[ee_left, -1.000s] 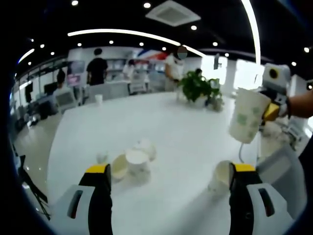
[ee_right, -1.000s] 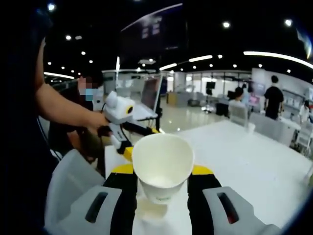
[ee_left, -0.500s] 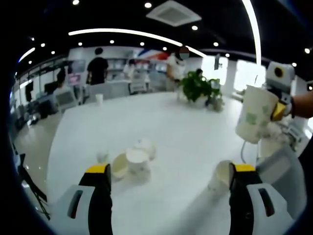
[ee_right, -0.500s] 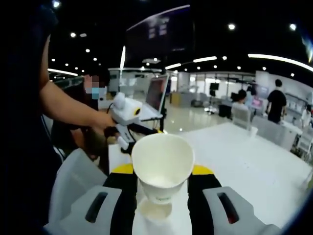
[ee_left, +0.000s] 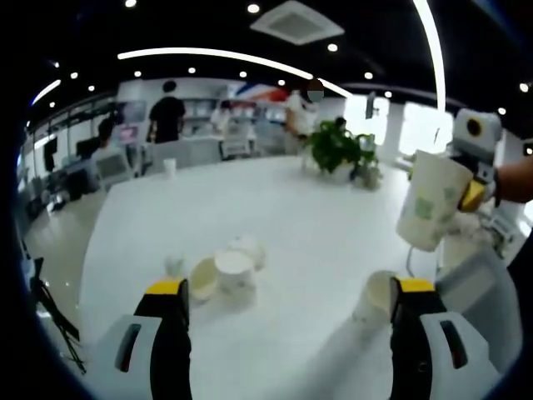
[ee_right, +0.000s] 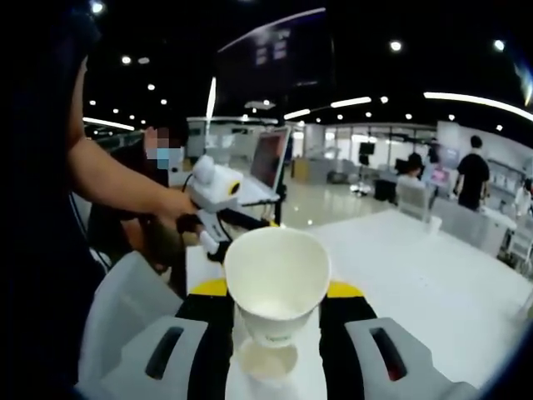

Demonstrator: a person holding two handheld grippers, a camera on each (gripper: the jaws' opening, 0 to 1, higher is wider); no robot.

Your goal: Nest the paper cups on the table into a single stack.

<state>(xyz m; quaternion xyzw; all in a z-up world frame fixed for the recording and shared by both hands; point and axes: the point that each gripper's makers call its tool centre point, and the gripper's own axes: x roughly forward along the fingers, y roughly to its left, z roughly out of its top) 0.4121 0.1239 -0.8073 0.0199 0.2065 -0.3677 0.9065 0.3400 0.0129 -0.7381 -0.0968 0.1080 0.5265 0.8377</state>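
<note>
My left gripper (ee_left: 290,287) hangs open over the white table (ee_left: 283,208), with nothing between its yellow-tipped jaws. A cluster of white paper cups (ee_left: 229,268) lies ahead of it, some on their sides. One more cup (ee_left: 375,297) rests by the right jaw. From the right comes my right gripper (ee_left: 468,190), shut on a white paper cup with green marks (ee_left: 427,210), held in the air. In the right gripper view, that held cup (ee_right: 276,279) faces me mouth-first between the jaws of the right gripper (ee_right: 276,293), above another cup (ee_right: 266,362) on the table.
A potted plant (ee_left: 335,147) stands at the far side of the table. A person's hand holds the left gripper (ee_right: 213,188) beside a laptop (ee_right: 266,160). A thin cable (ee_left: 409,260) trails near the right edge. People and chairs stand far behind.
The right gripper with its cup has drifted slightly, first right, then back left and down. The cup under it shows a little more in the right gripper view. The left gripper is still.
</note>
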